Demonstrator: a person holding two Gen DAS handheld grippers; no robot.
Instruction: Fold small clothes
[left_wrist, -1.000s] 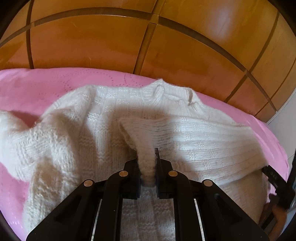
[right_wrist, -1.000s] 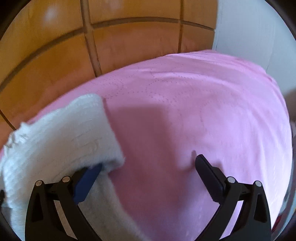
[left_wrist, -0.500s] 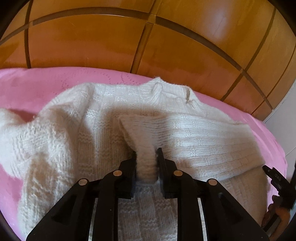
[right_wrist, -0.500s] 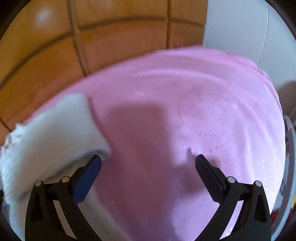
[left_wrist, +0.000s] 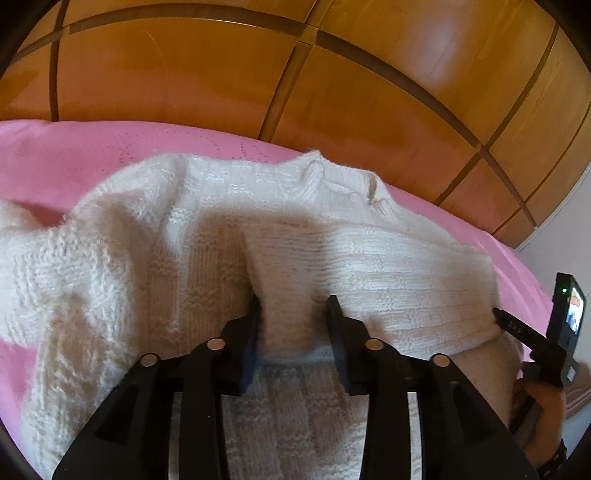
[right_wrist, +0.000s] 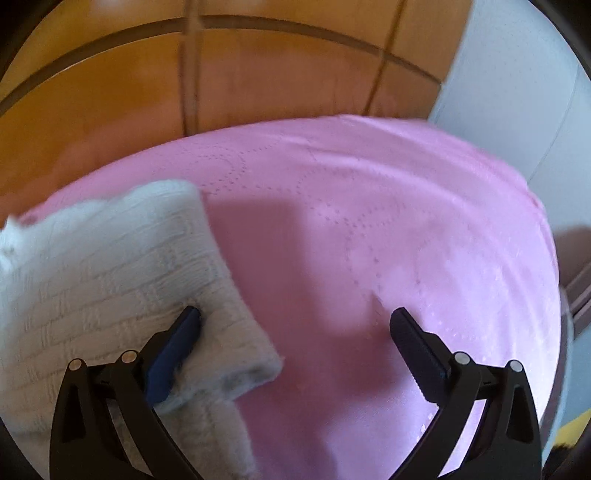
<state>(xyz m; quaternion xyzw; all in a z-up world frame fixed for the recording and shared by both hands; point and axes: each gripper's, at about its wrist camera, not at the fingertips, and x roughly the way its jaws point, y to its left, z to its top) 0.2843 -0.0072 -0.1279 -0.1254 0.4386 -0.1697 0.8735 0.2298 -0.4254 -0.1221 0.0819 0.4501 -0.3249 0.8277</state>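
Right at the left gripper (left_wrist: 295, 314), the folded-in sleeve cuff (left_wrist: 284, 295) sits between the jaws, and those jaws have just been opening: the cuff touches the left pad, with a gap showing on the right side, so the pinch looks released. Under and around it lies the white knitted sweater (left_wrist: 147, 258), spread flat on the pink bedspread (left_wrist: 55, 155), neckline pointing away toward the wooden wardrobe (left_wrist: 184, 74). That sleeve runs crosswise over the body, from the right shoulder in to the middle, so its long axis lies sideways to the gripper. Over on the right, the right gripper (right_wrist: 295, 328) hangs wide open, holding nothing; its left finger overlaps the folded right edge of the sweater, its right finger sits over bare bedspread. Judging by this, the other sleeve is next, bunched out at the far left, and the left hand is the nearer one to it. Plenty of open pink cloth to the right and ahead; the wardrobe closes off the far side and a pale wall (right_wrist: 517, 92) stands beyond the right corner.
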